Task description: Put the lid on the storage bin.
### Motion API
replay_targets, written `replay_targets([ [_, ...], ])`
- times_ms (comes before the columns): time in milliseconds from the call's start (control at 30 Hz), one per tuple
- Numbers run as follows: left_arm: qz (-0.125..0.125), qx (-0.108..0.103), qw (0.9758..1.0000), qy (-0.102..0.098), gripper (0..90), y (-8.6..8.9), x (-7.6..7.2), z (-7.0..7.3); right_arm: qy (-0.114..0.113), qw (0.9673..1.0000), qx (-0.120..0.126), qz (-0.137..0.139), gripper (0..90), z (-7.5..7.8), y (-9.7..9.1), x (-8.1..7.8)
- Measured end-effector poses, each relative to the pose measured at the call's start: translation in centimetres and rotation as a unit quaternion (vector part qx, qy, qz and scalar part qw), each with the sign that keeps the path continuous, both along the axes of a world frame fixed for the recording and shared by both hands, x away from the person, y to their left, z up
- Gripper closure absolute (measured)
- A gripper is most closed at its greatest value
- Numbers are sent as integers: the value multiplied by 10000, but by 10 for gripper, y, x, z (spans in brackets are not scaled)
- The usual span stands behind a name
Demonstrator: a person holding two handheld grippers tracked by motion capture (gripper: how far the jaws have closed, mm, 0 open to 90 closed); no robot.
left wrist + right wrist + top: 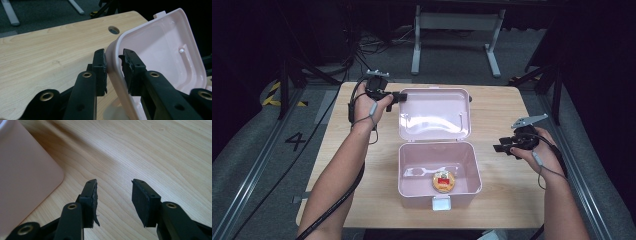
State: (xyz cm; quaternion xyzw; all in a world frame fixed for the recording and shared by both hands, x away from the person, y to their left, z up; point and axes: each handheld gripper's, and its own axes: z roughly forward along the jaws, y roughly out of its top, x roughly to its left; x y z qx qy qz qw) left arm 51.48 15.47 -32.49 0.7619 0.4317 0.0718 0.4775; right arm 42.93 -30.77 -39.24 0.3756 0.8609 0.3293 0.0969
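Standing open, the pink box (439, 172) is resting at the middle of the wooden table (502, 210), its long axis running left to right and its lid (434, 114) being held up at the far side, hollow facing near. The lid's left edge is being pinched between the closed jaws of the left gripper (399, 96). A round yellow and red item (444, 182) is lying inside the box. The right gripper (502, 148) is being held just right of the box, jaws apart on nothing. Grey floor and a white frame (457, 35) are lying beyond
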Motion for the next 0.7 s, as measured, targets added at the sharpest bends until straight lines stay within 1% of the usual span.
replay_targets([
  [67, -5, -8, 10000, -64, 739, 0, -3, 3, -2, 10000, 0, 3, 565, 0, 0, 0],
  [100, -23, 4, 9999, -135, 740, 0, -5, 6, -1, 10000, -1, 3, 565, 0, 0, 0],
  [167, -43, 26, 9998, -199, 743, 0, -9, 10, -1, 10000, 1, -1, 565, 0, 0, 0],
  [267, -89, 14, 9994, -345, 746, 1, -15, 16, 4, 10000, -6, 3, 565, 1, 0, 0],
  [333, -96, 58, 9990, -440, 747, 0, -20, 19, -6, 10000, -7, 16, 565, 1, 1, 0],
  [467, -130, 42, 9986, -516, 748, 1, -24, 23, -34, 10000, -21, 19, 568, 2, 2, -1],
  [500, -138, 15, 9985, -527, 749, 1, -25, 24, -81, 10000, -4, 31, 570, 4, 2, -2],
  [567, -162, -24, 9981, -591, 751, 1, -30, 28, -93, 9999, 44, 22, 572, 6, 2, -3],
  [633, -190, -63, 9978, -639, 753, 1, -34, 31, -111, 9999, 39, 16, 572, 7, 2, -4],
  [700, -245, -48, 9971, -720, 754, 2, -37, 34, -106, 9999, 82, 20, 574, 8, 1, -4],
])
